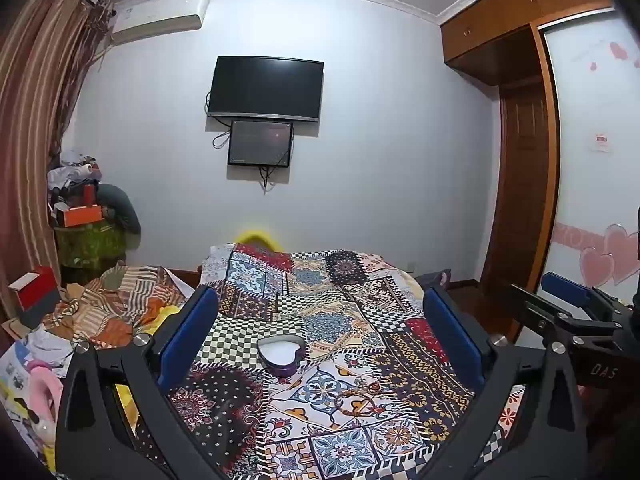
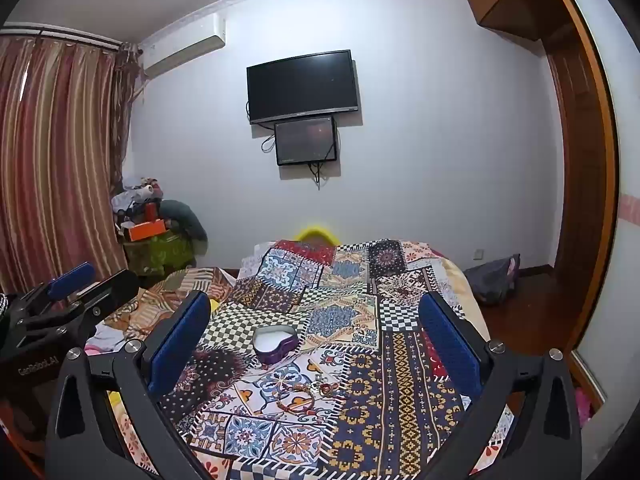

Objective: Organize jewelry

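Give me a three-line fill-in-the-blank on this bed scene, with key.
1. The open purple tin box on the patchwork quilt is ____-shaped.
2. The red-and-gold bracelets lie ____ the box, on the quilt.
3. Both the left gripper and the right gripper have their jaws ____.

Missing words: heart; outside; open

I'm seeing soft matt printed cloth, the patchwork bedspread (image 2: pixel 360 360). On it I'm reading the heart-shaped box (image 2: pixel 275 343) as glossy purple tin. Just nearer than the box, bracelets (image 2: pixel 310 394) are looking corded with shiny metal bits. Gripper pads (image 2: pixel 178 344) are showing matt textured blue rubber.
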### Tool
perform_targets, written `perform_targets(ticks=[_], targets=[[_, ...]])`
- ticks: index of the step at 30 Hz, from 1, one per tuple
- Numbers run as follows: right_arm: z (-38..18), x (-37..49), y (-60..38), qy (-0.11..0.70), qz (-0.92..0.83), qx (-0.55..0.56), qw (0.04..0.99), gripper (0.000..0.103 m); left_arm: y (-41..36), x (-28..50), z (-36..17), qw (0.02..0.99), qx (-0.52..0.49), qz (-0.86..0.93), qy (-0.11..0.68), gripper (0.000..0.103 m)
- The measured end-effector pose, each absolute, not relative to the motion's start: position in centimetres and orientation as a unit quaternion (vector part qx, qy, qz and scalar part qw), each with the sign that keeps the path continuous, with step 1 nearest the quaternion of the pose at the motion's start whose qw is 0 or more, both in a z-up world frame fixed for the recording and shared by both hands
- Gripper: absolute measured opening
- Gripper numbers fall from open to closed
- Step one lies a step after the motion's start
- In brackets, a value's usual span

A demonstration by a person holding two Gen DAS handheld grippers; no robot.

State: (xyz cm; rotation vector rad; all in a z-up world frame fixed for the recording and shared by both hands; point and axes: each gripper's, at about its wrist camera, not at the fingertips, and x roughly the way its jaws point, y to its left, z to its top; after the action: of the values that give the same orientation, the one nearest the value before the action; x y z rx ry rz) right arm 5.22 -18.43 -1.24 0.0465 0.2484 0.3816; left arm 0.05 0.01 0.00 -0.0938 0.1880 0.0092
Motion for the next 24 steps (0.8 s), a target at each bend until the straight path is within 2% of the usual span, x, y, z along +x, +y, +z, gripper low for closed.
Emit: perform_targets(ticks=[24], targets=[[-1.8, 5.5, -18.2, 0.133, 0.19, 0.02, 0.973, 0.103, 0.0, 1.1, -0.8, 0.993, -0.042, 0.006, 0.106, 0.103]])
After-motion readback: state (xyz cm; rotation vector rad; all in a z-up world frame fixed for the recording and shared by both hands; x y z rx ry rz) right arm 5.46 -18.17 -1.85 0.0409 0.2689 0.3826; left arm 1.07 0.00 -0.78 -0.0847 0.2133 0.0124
